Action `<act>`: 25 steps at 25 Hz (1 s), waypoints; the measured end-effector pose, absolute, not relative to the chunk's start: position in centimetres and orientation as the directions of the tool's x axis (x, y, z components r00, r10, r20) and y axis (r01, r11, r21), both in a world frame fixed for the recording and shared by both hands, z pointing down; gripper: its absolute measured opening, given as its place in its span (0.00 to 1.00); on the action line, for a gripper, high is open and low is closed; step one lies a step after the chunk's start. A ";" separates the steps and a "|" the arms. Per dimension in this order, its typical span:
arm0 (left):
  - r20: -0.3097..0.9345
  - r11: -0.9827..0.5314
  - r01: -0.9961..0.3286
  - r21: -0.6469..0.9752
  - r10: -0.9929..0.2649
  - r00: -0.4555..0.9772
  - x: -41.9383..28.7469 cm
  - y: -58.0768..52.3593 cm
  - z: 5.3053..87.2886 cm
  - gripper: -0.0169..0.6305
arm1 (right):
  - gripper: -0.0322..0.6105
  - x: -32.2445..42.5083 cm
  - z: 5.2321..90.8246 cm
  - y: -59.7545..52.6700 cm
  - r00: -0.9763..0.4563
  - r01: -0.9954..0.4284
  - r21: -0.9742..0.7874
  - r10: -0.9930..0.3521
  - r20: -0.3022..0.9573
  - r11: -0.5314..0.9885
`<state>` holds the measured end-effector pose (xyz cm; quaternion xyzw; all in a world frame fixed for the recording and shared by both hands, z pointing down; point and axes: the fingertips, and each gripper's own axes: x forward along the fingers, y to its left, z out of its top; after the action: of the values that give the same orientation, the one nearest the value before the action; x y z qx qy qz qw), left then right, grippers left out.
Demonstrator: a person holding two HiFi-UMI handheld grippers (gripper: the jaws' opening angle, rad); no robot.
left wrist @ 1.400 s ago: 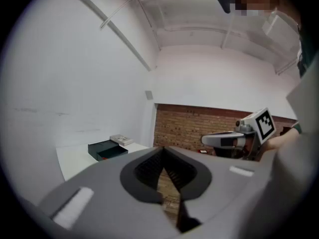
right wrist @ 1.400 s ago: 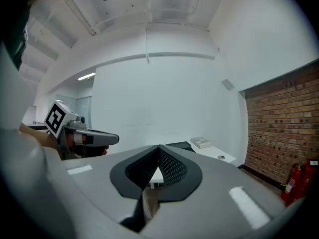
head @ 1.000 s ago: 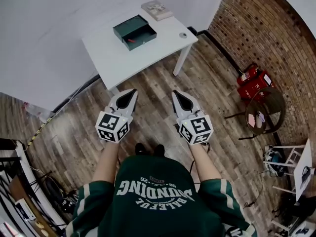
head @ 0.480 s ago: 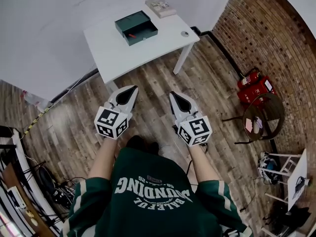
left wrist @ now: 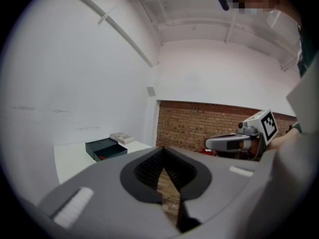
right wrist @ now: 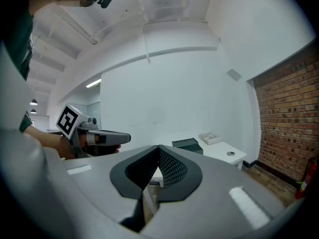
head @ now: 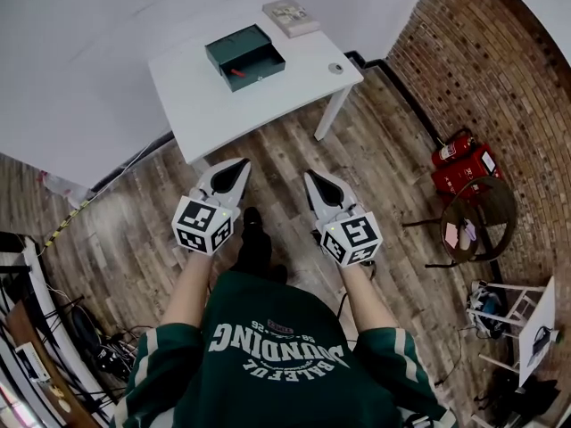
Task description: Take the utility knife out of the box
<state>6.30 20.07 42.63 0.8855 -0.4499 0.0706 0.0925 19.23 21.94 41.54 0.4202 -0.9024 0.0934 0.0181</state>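
A dark green box (head: 244, 57) lies on the white table (head: 268, 96) ahead of me with its drawer pulled out. Something small and red (head: 235, 71), which may be the utility knife, lies in the drawer. My left gripper (head: 239, 162) and right gripper (head: 310, 176) are held side by side over the wooden floor, well short of the table. Both are shut and empty. The left gripper view shows the box (left wrist: 105, 149) far off beyond the closed jaw tips (left wrist: 162, 150). In the right gripper view the box (right wrist: 187, 144) also lies far beyond the shut tips (right wrist: 159, 147).
A flat pale box (head: 289, 16) lies at the table's far corner and a small round object (head: 335, 68) near its right edge. A brick wall (head: 482, 52) runs along the right, with red extinguishers (head: 464, 157) and a round stool (head: 473, 208) beside it. Cables and shelving fill the left.
I have stepped a little toward the table, and one foot now shows ahead of my body. Both grippers travelled along, still shut and empty.
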 end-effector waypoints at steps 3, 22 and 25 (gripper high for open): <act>0.210 -0.577 -0.810 0.106 -0.783 0.585 5.9 17.3 43.0 0.11 | 0.05 18.7 41.8 19.3 -0.650 -0.759 -0.152 -0.751 0.118 0.633; 0.245 -0.546 -0.828 0.125 -0.792 0.559 -3.1 -3.8 44.1 0.11 | 0.05 8.7 41.9 -3.3 -0.691 -0.722 -0.149 -0.703 0.165 0.675; 0.246 -0.526 -0.841 0.128 -0.804 0.541 -4.9 -5.8 44.2 0.11 | 0.05 6.9 42.0 -5.6 -0.707 -0.707 -0.145 -0.687 0.170 0.692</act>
<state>-4.88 -5.79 44.21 0.8701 -0.4726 0.0781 0.1162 6.88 -5.62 42.00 0.3796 -0.9183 0.1000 0.0512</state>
